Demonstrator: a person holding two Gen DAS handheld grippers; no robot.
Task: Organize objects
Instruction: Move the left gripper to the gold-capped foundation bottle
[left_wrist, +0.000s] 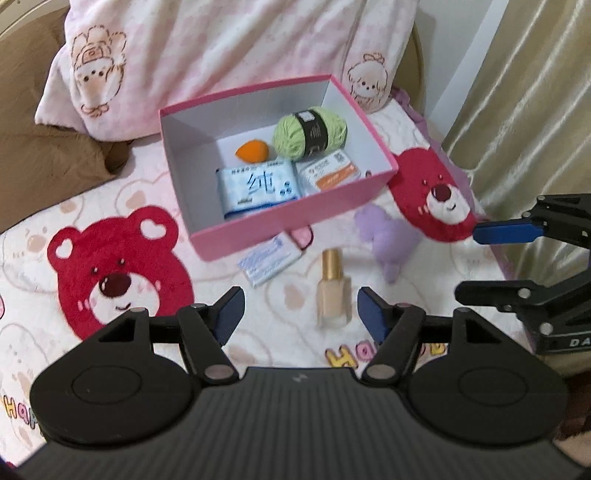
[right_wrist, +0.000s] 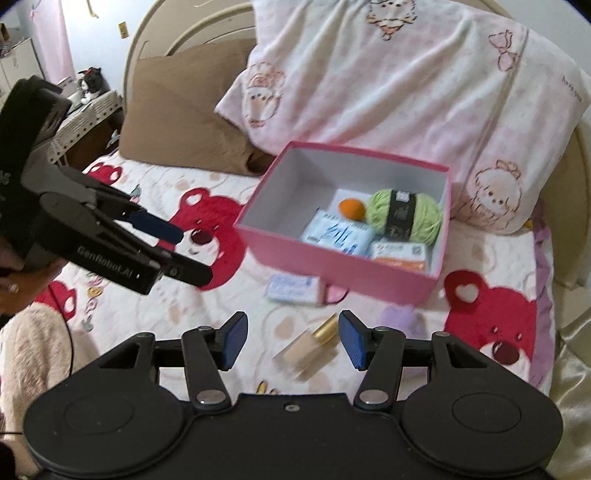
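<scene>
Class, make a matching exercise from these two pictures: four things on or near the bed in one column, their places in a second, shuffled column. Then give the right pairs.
Things
1. green yarn ball
2. small bottle with a gold cap
3. purple soft toy
4. orange sponge

Places
A. on the blanket, lying flat, nearest the left gripper's fingers
B. in the pink box, beside the yarn
C. on the blanket, outside the box's near right corner
D. in the box, against its far right wall

Pairs: 1-D, 2-A, 3-C, 4-B
</scene>
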